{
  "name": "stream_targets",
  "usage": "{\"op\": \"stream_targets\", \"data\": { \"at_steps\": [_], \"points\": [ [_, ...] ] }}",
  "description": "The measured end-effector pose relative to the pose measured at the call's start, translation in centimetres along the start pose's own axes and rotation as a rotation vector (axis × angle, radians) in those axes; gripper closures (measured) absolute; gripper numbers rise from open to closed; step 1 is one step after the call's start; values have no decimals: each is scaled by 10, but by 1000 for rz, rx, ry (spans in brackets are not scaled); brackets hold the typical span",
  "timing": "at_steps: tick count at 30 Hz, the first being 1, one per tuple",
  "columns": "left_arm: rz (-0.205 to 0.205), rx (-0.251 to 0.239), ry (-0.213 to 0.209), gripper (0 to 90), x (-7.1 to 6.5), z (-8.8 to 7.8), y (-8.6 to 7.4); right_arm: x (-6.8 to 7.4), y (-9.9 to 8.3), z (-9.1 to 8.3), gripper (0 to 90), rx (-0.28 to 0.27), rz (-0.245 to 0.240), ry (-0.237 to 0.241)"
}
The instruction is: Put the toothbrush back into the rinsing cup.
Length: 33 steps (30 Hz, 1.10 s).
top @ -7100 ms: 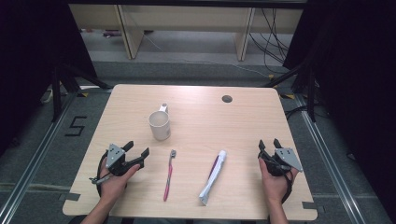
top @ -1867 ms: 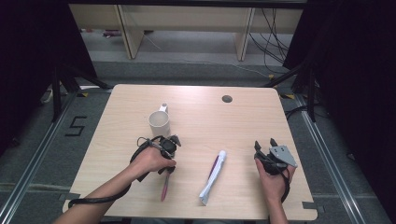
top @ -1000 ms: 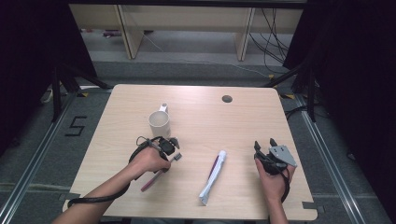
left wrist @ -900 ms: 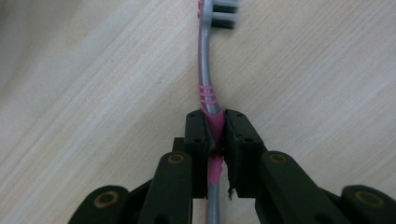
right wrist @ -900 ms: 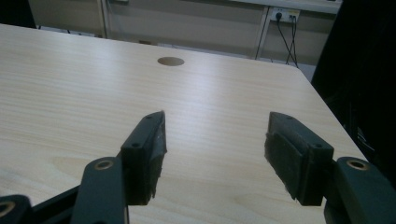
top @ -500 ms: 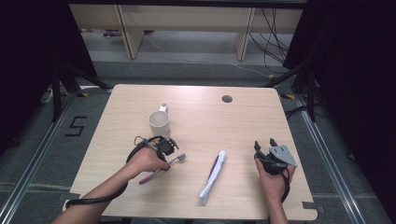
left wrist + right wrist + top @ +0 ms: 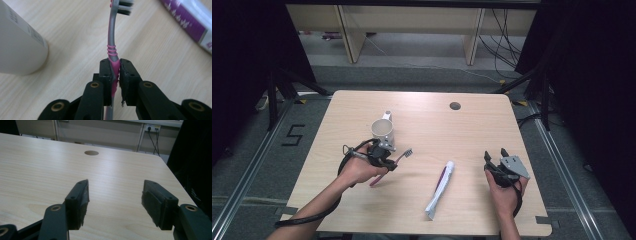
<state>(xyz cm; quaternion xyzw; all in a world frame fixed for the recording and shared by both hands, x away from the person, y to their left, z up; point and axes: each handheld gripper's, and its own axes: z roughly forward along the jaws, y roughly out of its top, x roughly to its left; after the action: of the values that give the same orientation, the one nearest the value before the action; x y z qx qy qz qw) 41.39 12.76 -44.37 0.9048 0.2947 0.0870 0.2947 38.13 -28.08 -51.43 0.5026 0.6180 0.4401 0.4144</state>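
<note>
Overhead looks down; tool cameras sit close; table (image 7: 492,125) shared.

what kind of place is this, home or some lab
Most likely a lab or recording workspace, not a home: a bare wooden table with a cable hole stands between dark curtains, loose cables trail behind it, and a taped number marks the floor.

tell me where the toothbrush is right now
The toothbrush is clamped in the left gripper, left of centre in the high view, just in front of the white mug, its bristle head pointing toward the toothpaste tube.
</note>
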Motion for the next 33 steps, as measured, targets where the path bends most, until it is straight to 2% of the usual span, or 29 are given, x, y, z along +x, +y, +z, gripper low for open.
{"op": "stream_targets", "data": {
  "at_steps": [2, 3, 4, 5, 6, 7, 9, 11, 12, 13, 14, 19, 20, 21, 24, 25, 29, 33],
  "points": [
    [-2, -67, 13, 802, 2, -3, -2, 0, 0, 0, 393, 1, 2, 1],
    [-2, -67, 13, 801, 2, -3, -2, 0, 0, 0, 393, 1, 2, 1],
    [-4, -135, 20, 801, 4, -5, -4, 0, 0, 0, 394, 2, 0, 1],
    [-4, -135, 20, 802, 4, -5, -4, 0, 0, 0, 394, 2, 0, 1],
    [-15, -184, 40, 802, 6, -8, -6, 1, 0, 0, 394, 5, 9, 4],
    [-15, -184, 40, 802, 6, -8, -6, 1, 0, 0, 394, 5, 9, 4],
    [-25, -265, 57, 802, 7, -11, -8, 1, 0, 0, 394, 8, 12, 5],
    [-33, -311, 65, 802, 8, -12, -10, 1, 0, 0, 394, 5, 4, 3],
    [-33, -311, 65, 802, 8, -12, -10, 1, 0, 0, 394, 5, 4, 3],
    [-28, -337, 69, 802, 9, -13, -11, 1, 0, 0, 394, 5, 5, 3],
    [-43, -375, 85, 802, 9, -14, -12, 0, 0, 0, 394, 4, 5, 2],
    [-81, -498, 95, 802, 10, -17, -15, 1, 0, 0, 394, 7, 12, 5],
    [-81, -498, 95, 802, 10, -17, -15, 1, 0, 0, 394, 7, 12, 5],
    [-91, -536, 103, 802, 11, -19, -16, 1, 0, 0, 394, 7, 12, 5],
    [-94, -593, 113, 802, 13, -21, -17, 0, 0, 0, 394, 4, 6, 2],
    [-94, -593, 113, 803, 13, -21, -17, 0, 0, 0, 394, 4, 6, 2],
    [-93, -669, 136, 803, 14, -26, -17, 1, 0, 0, 394, 5, 5, 3],
    [-94, -712, 148, 803, 15, -28, -18, 1, 0, 0, 394, 5, 4, 2]
  ]
}}
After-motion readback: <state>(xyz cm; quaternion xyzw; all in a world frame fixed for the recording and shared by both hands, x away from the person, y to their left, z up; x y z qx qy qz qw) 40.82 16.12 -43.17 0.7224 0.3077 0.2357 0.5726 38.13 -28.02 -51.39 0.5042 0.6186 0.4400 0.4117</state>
